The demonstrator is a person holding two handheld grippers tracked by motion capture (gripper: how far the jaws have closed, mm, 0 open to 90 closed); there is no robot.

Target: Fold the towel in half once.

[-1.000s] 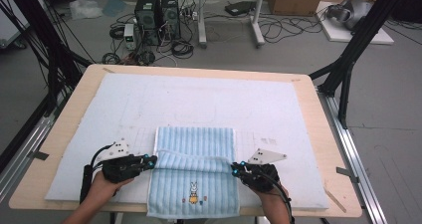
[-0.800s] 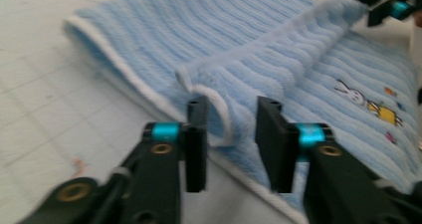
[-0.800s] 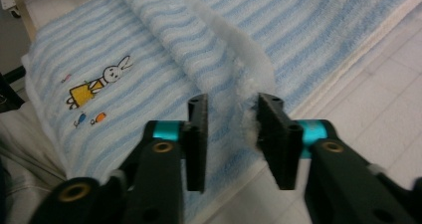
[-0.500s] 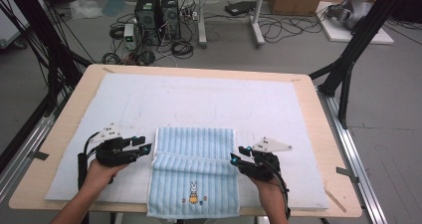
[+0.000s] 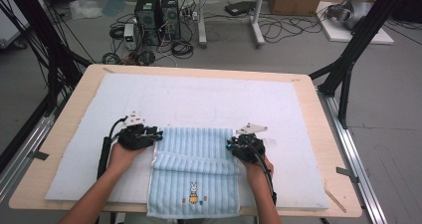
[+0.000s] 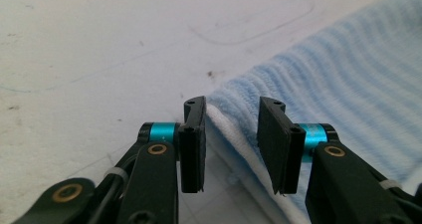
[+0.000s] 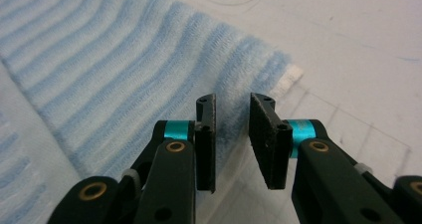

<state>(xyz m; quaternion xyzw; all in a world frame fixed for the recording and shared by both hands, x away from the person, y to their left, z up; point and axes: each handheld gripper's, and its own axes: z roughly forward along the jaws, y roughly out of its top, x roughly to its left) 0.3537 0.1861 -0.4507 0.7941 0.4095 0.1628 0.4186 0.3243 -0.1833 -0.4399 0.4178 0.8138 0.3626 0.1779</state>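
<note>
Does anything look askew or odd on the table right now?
Slightly. The blue striped towel lies with a bunched fold ridge across its middle, and its near edge hangs over the table edge. Nothing looks spilled or damaged.

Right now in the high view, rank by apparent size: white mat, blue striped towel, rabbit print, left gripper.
1. white mat
2. blue striped towel
3. left gripper
4. rabbit print

open mat ahead, towel in the middle

the white mat (image 5: 209, 97) on the bench (image 5: 64, 114) lies bare beyond both tools, free to pass. the blue towel (image 5: 196, 144), folded over in a raised ridge, sits between the left tool (image 5: 160, 134) and the right tool (image 5: 229, 146), blocking the near centre.
</note>
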